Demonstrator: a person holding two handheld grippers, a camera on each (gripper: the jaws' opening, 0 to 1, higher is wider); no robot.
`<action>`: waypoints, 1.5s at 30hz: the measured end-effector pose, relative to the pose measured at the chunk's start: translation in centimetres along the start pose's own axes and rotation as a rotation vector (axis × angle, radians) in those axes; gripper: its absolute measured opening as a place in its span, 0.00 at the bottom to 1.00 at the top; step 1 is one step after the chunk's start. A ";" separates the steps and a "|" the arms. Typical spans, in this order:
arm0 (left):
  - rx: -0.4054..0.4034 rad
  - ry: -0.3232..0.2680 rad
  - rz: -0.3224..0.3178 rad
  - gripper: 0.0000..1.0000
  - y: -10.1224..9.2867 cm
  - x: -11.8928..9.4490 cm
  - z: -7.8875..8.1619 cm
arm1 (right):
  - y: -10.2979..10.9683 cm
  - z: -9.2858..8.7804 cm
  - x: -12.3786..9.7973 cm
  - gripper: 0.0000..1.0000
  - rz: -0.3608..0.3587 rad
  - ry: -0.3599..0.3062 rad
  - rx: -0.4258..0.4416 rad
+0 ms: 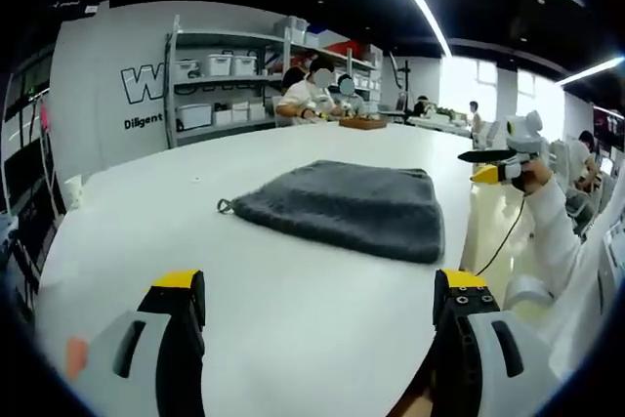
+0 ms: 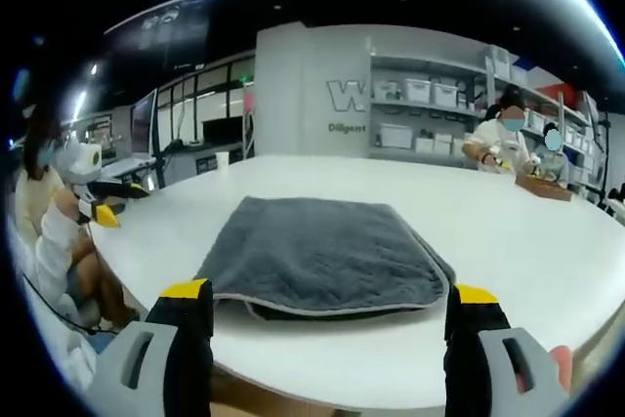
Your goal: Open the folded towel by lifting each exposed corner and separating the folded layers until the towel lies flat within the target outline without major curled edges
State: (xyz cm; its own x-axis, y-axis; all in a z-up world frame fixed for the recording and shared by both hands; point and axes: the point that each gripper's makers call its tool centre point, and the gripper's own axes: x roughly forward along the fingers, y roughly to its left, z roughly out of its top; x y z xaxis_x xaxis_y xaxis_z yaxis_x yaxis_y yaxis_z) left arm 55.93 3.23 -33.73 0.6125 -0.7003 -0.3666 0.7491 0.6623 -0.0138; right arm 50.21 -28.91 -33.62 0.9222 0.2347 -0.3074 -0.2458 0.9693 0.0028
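Note:
A dark grey folded towel (image 1: 342,207) (image 2: 327,256) lies flat on the white table (image 1: 244,329) (image 2: 547,251), a small hanging loop (image 1: 225,207) at one corner. In the right gripper view its layered edge with pale trim faces me. My left gripper (image 1: 320,295) is open and empty, its yellow-tipped jaws wide apart a short way in front of the towel. Across the towel, my right gripper (image 2: 330,305) is also open and empty, close to that edge. Each gripper appears in the other's view: the right gripper (image 1: 479,165) and the left gripper (image 2: 122,204), each held by a white-sleeved hand.
Two people sit at the table's far side by a wooden tray (image 1: 363,123) (image 2: 543,186). Shelves with white bins (image 1: 220,65) (image 2: 420,90) line the back wall. A paper cup (image 1: 73,189) (image 2: 223,159) stands near the table edge. A cable (image 1: 508,236) hangs beside the table.

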 end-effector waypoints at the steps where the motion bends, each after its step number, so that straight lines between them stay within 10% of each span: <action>1: 0.032 0.004 -0.039 0.96 -1.2 1.0 0.4 | 0.1 0.0 0.0 0.99 0.005 0.002 -0.001; 26: 0.197 0.057 -0.313 0.95 -15.0 16.2 5.1 | -3.5 -0.4 -4.5 0.99 -0.088 0.036 0.032; 45: 0.346 0.008 -0.255 0.85 -19.8 26.3 9.5 | -5.4 -1.3 -6.1 0.99 -0.161 0.070 0.075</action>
State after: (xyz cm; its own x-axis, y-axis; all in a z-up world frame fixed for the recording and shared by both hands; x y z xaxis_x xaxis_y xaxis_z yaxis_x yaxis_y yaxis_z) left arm 59.58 -30.81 -34.27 0.3957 -0.8270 -0.3993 0.9176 0.3390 0.2074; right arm 45.49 -35.66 -33.00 0.9240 0.0735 -0.3752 -0.0718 0.9972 0.0186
